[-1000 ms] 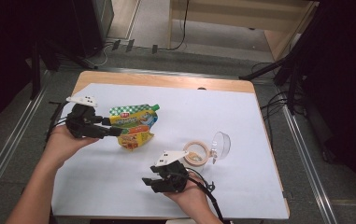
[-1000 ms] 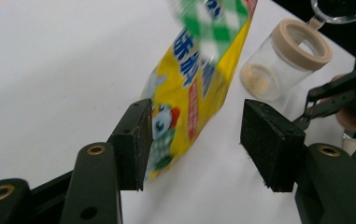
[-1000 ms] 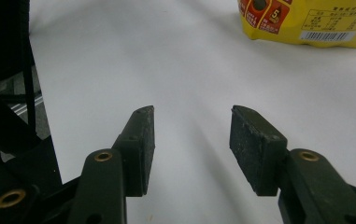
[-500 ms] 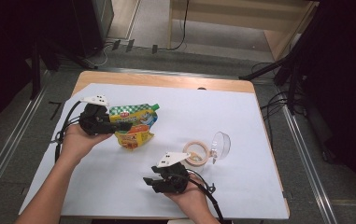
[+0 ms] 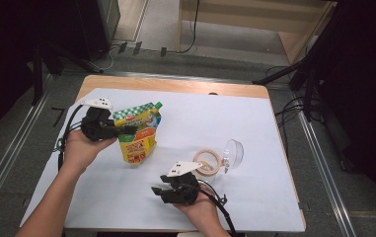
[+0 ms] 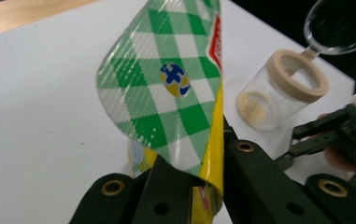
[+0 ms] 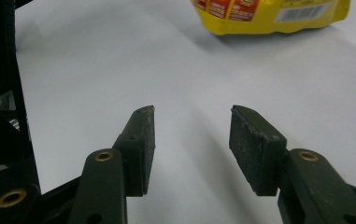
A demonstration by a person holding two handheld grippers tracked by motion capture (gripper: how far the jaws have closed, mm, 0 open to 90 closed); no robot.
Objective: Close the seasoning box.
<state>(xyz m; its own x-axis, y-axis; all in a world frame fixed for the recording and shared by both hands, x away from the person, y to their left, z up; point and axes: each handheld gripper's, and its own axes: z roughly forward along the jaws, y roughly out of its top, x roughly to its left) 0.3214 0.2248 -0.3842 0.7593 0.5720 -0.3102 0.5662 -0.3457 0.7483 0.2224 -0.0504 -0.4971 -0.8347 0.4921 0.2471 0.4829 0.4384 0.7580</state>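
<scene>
Pinching the pouch, the left gripper is holding it tilted; the right gripper is hovering with jaws apart

The pouch is a yellow stand-up bag with a green-and-white checked top and a small green cap at its corner. It stands tilted on the white table cover, its yellow bottom edge on the sheet, its checked top pinched flat.
</scene>
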